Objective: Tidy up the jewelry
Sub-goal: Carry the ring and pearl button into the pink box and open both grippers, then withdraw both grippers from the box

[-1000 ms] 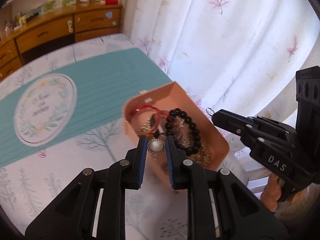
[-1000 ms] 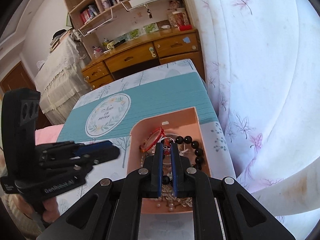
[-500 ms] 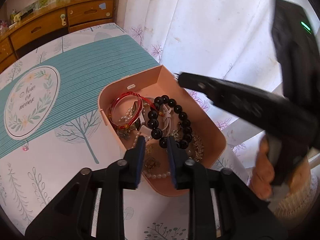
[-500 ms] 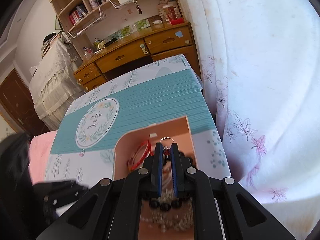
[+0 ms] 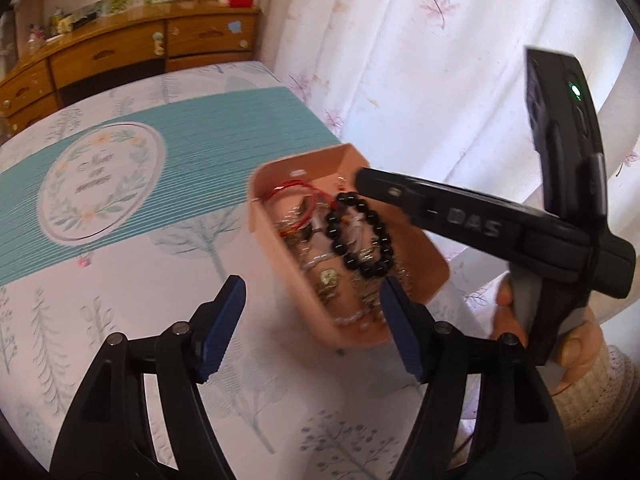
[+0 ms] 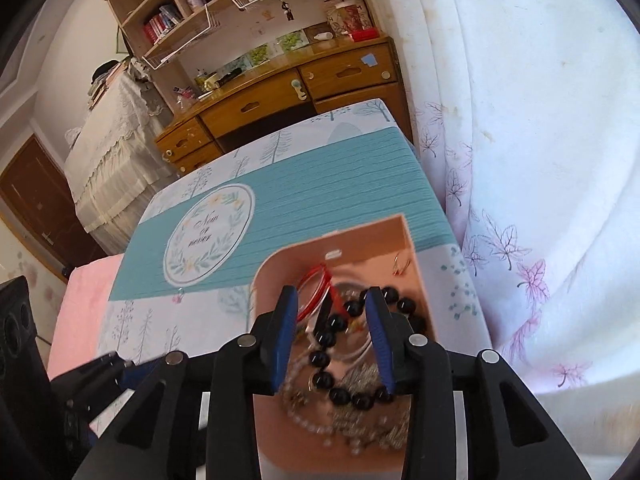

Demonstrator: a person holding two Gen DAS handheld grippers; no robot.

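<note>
Jewelry lies heaped in the shallow peach-pink plastic tray (image 6: 352, 240), which we find directly below and ahead of the right gripper (image 6: 332, 336) and just ahead of the left gripper (image 5: 312, 324), whose right finger overlaps the tray's near corner in its own view. The heap includes a black round-bead bracelet (image 5: 360, 236), a red cord bangle (image 5: 296, 200), a white pearl strand (image 6: 316, 426) and tangled gold-toned chain. We record both tools as having just been spreading their jaws: the left stands wide with nothing between its pads, the right stands partly apart above the black beads, and we see nothing pinched. We judge the chief risk to be snagging: a pad lowered into this tangle could hook a chain or the bracelet and drag several pieces out together. The tray also sits close to the edge of the tree-printed white and teal tablecloth (image 5: 120, 280), beside the curtain, so a push from the left finger could slide it off. Legible writing: "DAS" on the right tool's arm; the script in the cloth's wreath medallion (image 6: 208, 236) is unclear.
</note>
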